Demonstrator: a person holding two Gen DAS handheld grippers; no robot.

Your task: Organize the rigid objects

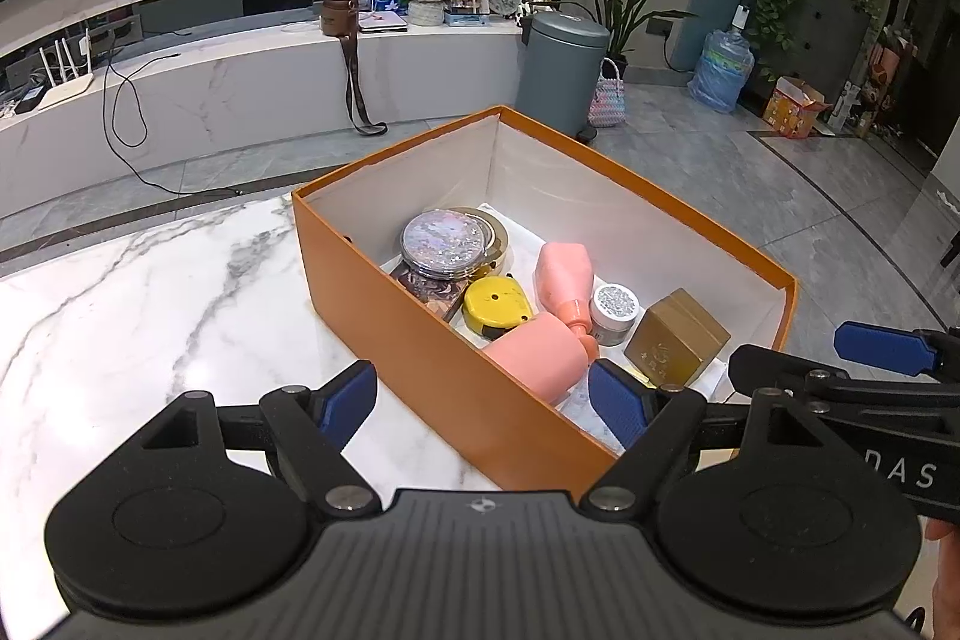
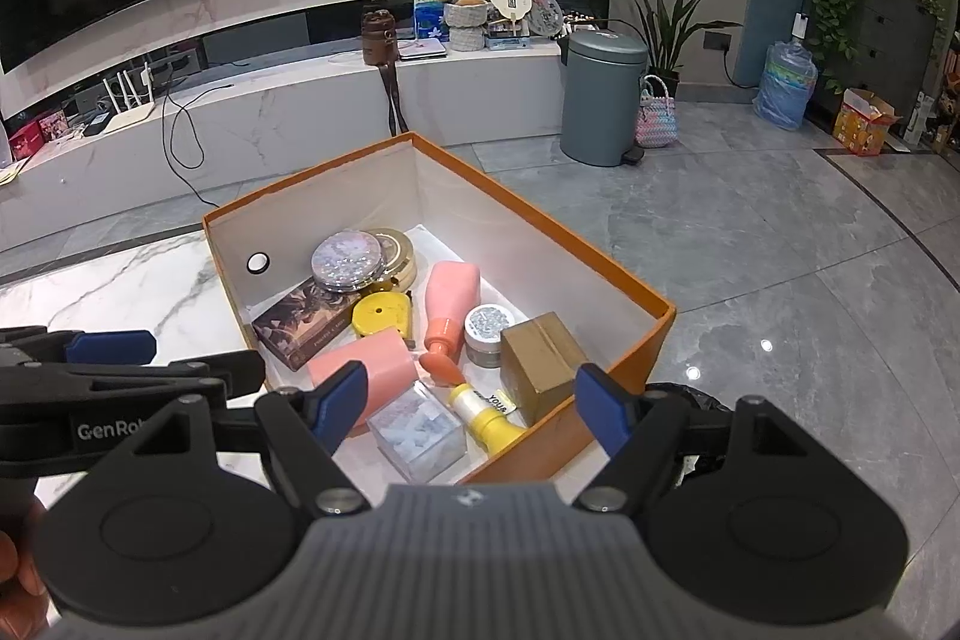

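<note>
An orange box (image 1: 420, 334) (image 2: 657, 322) stands on the marble table (image 1: 150, 292). Inside lie a glittery round compact (image 1: 443, 241) (image 2: 348, 261), a yellow tape measure (image 1: 497, 305) (image 2: 379, 313), a pink bottle (image 1: 564, 280) (image 2: 450, 298), a pink cylinder (image 1: 540, 364) (image 2: 384, 370), a silver jar (image 1: 612, 313) (image 2: 487, 328), a gold box (image 1: 675, 337) (image 2: 540, 358), a dark patterned box (image 2: 303, 319), a clear cube (image 2: 417, 430) and a yellow-capped tube (image 2: 486, 415). My left gripper (image 1: 483, 403) is open and empty over the box's near wall. My right gripper (image 2: 471, 403) is open and empty above the box's near end.
The table's edge lies behind the box; beyond it is grey tiled floor with a grey bin (image 1: 561, 64) (image 2: 603, 94). A white TV console (image 1: 240, 82) runs along the back wall. The other gripper shows at the side of each view (image 1: 882, 346) (image 2: 108, 346).
</note>
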